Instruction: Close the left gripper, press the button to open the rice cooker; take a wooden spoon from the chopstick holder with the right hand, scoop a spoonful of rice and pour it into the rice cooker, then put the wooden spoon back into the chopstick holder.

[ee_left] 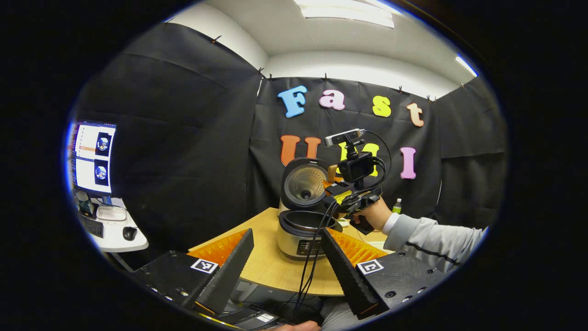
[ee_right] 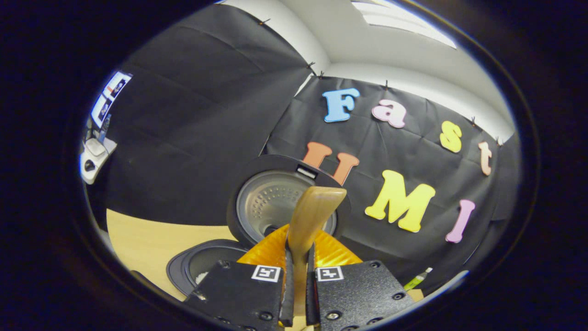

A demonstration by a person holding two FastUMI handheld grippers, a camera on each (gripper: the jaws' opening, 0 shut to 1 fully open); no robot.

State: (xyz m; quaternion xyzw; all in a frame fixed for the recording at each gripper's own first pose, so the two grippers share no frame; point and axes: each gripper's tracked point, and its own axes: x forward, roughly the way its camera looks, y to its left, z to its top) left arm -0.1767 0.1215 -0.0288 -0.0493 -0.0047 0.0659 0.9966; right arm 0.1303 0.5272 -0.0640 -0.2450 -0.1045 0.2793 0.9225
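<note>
Cooker [ee_left: 303, 225] lid up near table [ee_left: 271, 269] middle: button step done. Right gripper [ee_right: 298, 276] clamps spoon [ee_right: 312, 216] over pot, likely pouring; return to holder left. Left gripper [ee_left: 287, 262] spread wide, holding nothing.

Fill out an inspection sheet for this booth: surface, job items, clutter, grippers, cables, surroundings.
Surface: light wooden table, bare in front of the cooker.
Job's things: white rice cooker, round lid up, pot open; wooden spoon raised above it.
Clutter: green-capped bottle at the far edge.
Grippers: right gripper shut on the spoon handle; left gripper open, holding nothing.
Cables: black cables hanging from the right gripper in front of the cooker.
Surroundings: side desk with monitor, keyboard and mouse.
</note>
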